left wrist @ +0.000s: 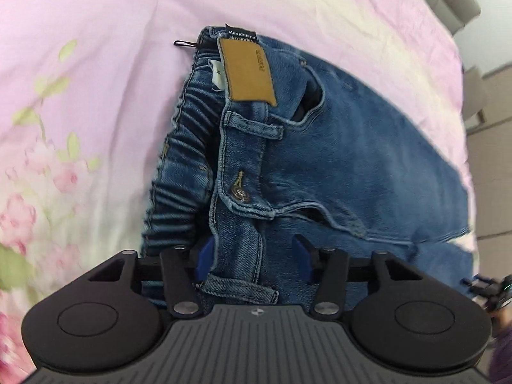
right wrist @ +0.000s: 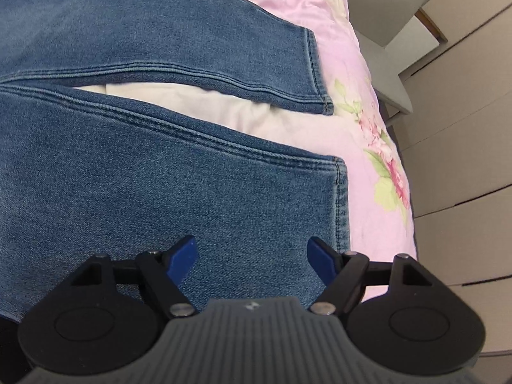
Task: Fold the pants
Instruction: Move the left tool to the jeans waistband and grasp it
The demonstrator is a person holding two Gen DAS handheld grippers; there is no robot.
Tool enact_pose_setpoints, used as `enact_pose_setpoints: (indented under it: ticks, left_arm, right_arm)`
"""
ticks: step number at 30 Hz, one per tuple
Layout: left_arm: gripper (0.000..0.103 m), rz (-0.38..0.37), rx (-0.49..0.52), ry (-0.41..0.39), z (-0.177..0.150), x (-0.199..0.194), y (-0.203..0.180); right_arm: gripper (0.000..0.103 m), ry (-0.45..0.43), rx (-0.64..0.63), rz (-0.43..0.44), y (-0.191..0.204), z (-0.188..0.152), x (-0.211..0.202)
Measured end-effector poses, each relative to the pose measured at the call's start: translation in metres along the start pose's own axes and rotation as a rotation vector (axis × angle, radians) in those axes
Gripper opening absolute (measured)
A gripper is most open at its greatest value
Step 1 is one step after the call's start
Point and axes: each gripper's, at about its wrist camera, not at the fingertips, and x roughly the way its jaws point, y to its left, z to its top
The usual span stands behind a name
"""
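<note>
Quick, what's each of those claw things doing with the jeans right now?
Left gripper: open, its jaws straddling the jeans' waistband, not clamped on it.
Right gripper: open, holding nothing, over the near pant leg.

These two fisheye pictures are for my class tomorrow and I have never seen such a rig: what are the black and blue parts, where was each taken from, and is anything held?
A person holds a two-finger gripper in each hand, each carrying a camera. The left gripper straddles the waistband of the jeans, pads not visibly pressing. The right gripper hangs open over the near leg. The jeans lie on a pink floral bedcover.
</note>
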Motion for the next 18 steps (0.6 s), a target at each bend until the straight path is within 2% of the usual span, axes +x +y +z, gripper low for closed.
enact_pose_setpoints:
  ticks: [2, 3, 4, 5, 7, 10, 12, 14, 16, 18]
  left_arm:
    - [0.048, -0.076, -0.045, -0.025, -0.005, -0.008, 0.008]
    - [0.045, -0.068, -0.061, -0.024, -0.006, -0.008, 0.012]
    - [0.04, -0.008, -0.094, -0.009, -0.005, -0.003, 0.016]
    - [0.051, 0.034, -0.141, -0.002, -0.006, 0.003, 0.021]
    - [0.054, 0.02, -0.216, -0.02, -0.007, 0.008, 0.027]
    - [0.07, -0.006, -0.209, -0.071, -0.004, 0.017, 0.016]
    - [0.07, -0.005, -0.206, -0.097, -0.003, 0.026, 0.009]
    - [0.044, 0.061, -0.147, -0.116, -0.006, 0.028, -0.004]
    - [0.03, 0.112, -0.146, -0.134, -0.01, 0.02, -0.013]
    - [0.025, 0.147, -0.119, -0.192, -0.017, 0.005, -0.028]
  right_arm:
    - [0.075, -0.008, -0.034, -0.015, 0.004, -0.001, -0.003]
    - [0.075, -0.01, -0.047, -0.021, 0.006, -0.002, -0.004]
    - [0.075, -0.011, -0.057, -0.027, 0.008, -0.002, -0.005]
    - [0.075, -0.011, -0.06, -0.032, 0.009, -0.003, -0.006]
    - [0.075, -0.007, -0.047, -0.037, 0.009, -0.003, -0.007]
    - [0.075, -0.008, -0.019, -0.034, 0.007, -0.005, -0.01]
    - [0.075, -0.011, -0.012, -0.035, 0.008, -0.007, -0.012]
    - [0.075, -0.013, -0.013, -0.036, 0.009, -0.008, -0.016]
    - [0.075, -0.019, -0.026, -0.037, 0.012, -0.01, -0.021]
    - [0.078, -0.031, -0.04, -0.051, 0.013, -0.011, -0.025]
